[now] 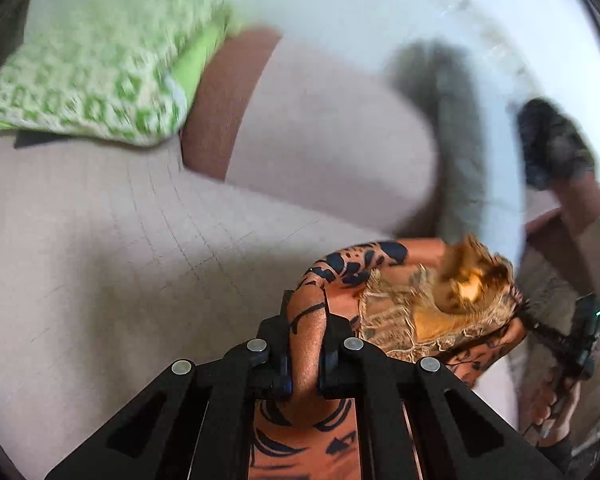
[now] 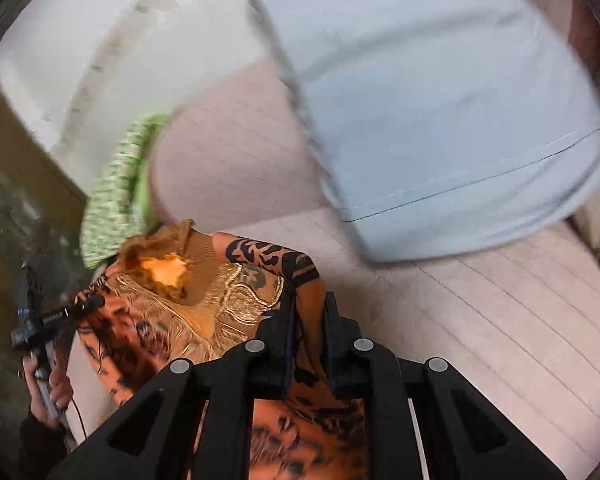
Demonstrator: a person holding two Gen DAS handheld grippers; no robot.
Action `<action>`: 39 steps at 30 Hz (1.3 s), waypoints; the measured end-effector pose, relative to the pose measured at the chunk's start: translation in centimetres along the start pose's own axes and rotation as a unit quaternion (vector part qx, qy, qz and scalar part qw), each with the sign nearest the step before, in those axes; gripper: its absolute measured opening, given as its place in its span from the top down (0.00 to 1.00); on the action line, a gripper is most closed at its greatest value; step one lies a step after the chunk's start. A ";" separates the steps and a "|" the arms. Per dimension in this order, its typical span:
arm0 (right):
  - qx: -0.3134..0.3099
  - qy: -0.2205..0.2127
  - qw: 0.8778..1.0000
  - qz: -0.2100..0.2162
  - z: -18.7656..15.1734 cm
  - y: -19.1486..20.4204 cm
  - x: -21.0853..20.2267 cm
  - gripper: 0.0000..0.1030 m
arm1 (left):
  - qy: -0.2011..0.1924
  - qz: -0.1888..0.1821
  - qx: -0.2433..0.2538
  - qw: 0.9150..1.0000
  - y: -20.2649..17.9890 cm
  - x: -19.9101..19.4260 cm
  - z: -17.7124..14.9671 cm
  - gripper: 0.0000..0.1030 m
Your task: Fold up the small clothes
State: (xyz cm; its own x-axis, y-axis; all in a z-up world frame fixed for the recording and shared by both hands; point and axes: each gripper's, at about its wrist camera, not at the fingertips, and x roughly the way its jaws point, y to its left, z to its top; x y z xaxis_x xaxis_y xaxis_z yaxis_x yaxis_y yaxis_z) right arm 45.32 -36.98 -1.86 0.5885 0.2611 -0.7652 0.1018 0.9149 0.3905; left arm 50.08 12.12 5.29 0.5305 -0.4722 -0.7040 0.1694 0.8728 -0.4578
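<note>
Right now my left hand-held gripper point(image 1: 305, 354) is clamped on a bunched edge of the orange tiger-print garment point(image 1: 400, 312), and my right hand-held gripper point(image 2: 309, 336) is clamped on another edge of it. The garment is thin, smooth fabric with dark stripes and a tan, gold-lined patch at its middle, stretched between the 2 above a pale pink quilted bed cover point(image 1: 100, 240) stitched in fine lines. A green and white patterned cushion point(image 1: 92, 76) sits at the far side, a pale blue pillow point(image 2: 440, 112) lies beside it, and bare cover lies between. Everything is motion-blurred.
</note>
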 end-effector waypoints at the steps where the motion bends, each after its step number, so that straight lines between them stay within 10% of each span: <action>1: -0.001 -0.010 1.000 0.006 -0.7 0.3 -1.8 0.88 | -0.009 -0.007 0.000 1.000 -0.2 -1.6 -0.8 0.94; 9: 0.002 -0.057 0.998 0.014 -11.8 2.7 -14.6 0.88 | -0.050 -0.006 0.041 0.998 -2.4 -12.7 -14.4 0.94; 18: 0.078 0.010 0.997 -0.020 -26.4 0.6 -14.3 0.88 | 0.037 0.013 -0.058 0.998 3.4 -9.6 -28.2 0.94; 29: 0.049 0.055 0.995 -0.060 -28.8 2.0 -14.1 0.88 | 0.029 0.008 -0.077 0.997 3.4 -9.5 -28.2 0.91; 33: 0.070 0.079 0.993 -0.054 -29.5 1.2 -13.4 0.82 | 0.091 0.064 -0.083 0.990 4.5 -8.2 -29.6 0.79; 39: 0.083 0.074 0.993 -0.047 -30.6 1.3 -15.0 0.67 | 0.085 0.024 -0.100 0.991 4.1 -10.7 -29.8 0.59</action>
State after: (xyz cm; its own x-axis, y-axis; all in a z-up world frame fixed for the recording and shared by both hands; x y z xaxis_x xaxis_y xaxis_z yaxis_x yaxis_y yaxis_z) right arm 12.14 -30.29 -5.54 0.4464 0.2311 -0.8645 0.2893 0.8769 0.3838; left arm 20.34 17.02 -5.22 0.3827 -0.4591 -0.8017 -0.0298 0.8612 -0.5074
